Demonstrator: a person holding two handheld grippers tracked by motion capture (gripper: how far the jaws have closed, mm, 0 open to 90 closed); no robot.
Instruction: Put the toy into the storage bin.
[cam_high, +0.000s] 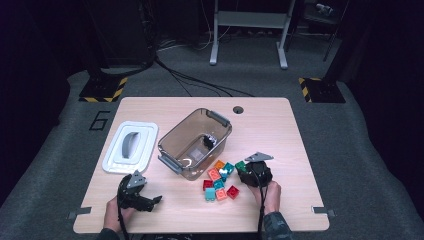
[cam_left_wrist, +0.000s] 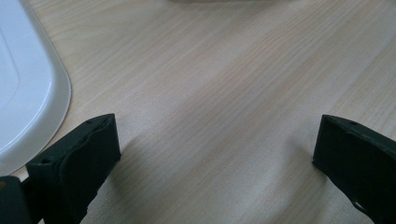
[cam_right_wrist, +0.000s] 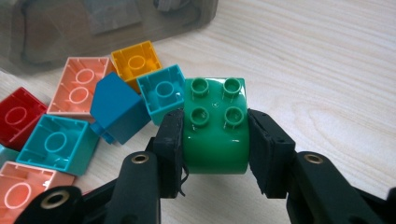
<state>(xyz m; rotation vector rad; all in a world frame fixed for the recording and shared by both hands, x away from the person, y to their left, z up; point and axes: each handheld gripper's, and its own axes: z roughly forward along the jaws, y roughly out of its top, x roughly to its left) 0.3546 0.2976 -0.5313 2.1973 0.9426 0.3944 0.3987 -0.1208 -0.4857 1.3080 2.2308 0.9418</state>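
My right gripper (cam_right_wrist: 215, 120) is shut on a green four-stud brick (cam_right_wrist: 215, 149), with its black pads pressed on both sides of it, studs up, just above the wooden table. In the high view that gripper (cam_high: 245, 172) sits at the right edge of a pile of bricks (cam_high: 218, 184), the green brick (cam_high: 241, 165) at its tip. Close to the green brick lie a teal brick (cam_right_wrist: 163, 91), a blue one (cam_right_wrist: 116, 107), a yellow one (cam_right_wrist: 135, 58) and a salmon one (cam_right_wrist: 81, 84). My left gripper (cam_left_wrist: 219, 126) stands open over bare wood, at the front left of the table (cam_high: 151, 196).
A clear plastic bin (cam_high: 172, 150) stands mid-table with a small dark object (cam_high: 209, 141) inside it. Its white lid (cam_high: 131, 146) lies to the left, with its rounded corner (cam_left_wrist: 23, 93) beside my left gripper. A cable hole (cam_high: 238, 109) is near the far edge.
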